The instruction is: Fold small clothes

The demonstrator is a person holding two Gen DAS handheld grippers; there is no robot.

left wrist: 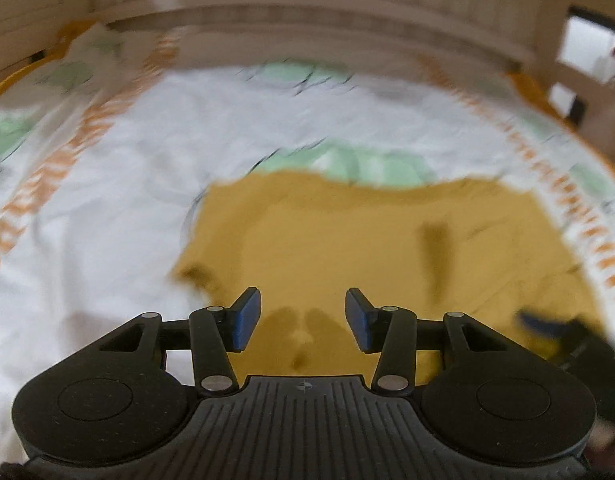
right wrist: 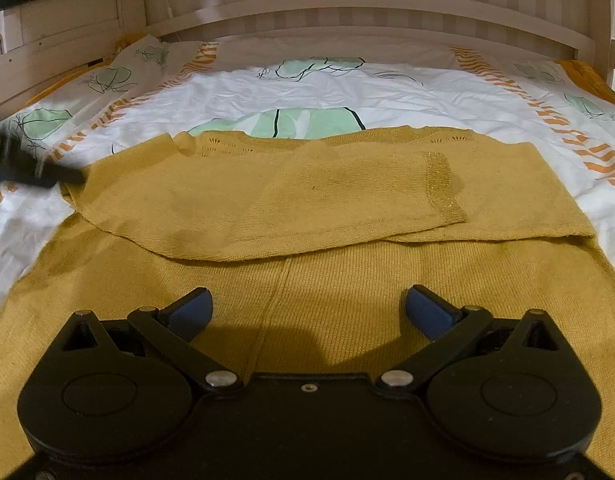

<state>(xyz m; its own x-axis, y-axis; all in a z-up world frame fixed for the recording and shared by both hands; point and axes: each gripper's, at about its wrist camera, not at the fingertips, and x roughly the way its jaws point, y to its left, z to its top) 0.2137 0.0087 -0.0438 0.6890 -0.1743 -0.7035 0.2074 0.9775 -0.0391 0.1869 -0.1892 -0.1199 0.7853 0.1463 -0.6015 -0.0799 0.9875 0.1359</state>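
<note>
Mustard sweater point(right wrist: 347, 280) lies beneath both empty grippers, left gripper point(left wrist: 303, 320) and right gripper point(right wrist: 307, 312), jaws apart.

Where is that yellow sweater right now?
The yellow sweater lies spread on the patterned bedsheet, partly folded, just ahead of the open right gripper; the open left gripper hovers over its left edge.

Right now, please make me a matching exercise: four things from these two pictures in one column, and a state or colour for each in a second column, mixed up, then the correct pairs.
Things:
1. mustard knit sweater
2. sleeve cuff
3. bedsheet
4. right gripper

States or colours:
A. white with green shapes and orange stripes
B. open, holding nothing
C. lies spread on the bed, sleeves folded over the body
D. edged with a glittery band

Pairs: 1-C, 2-D, 3-A, 4-B
</note>
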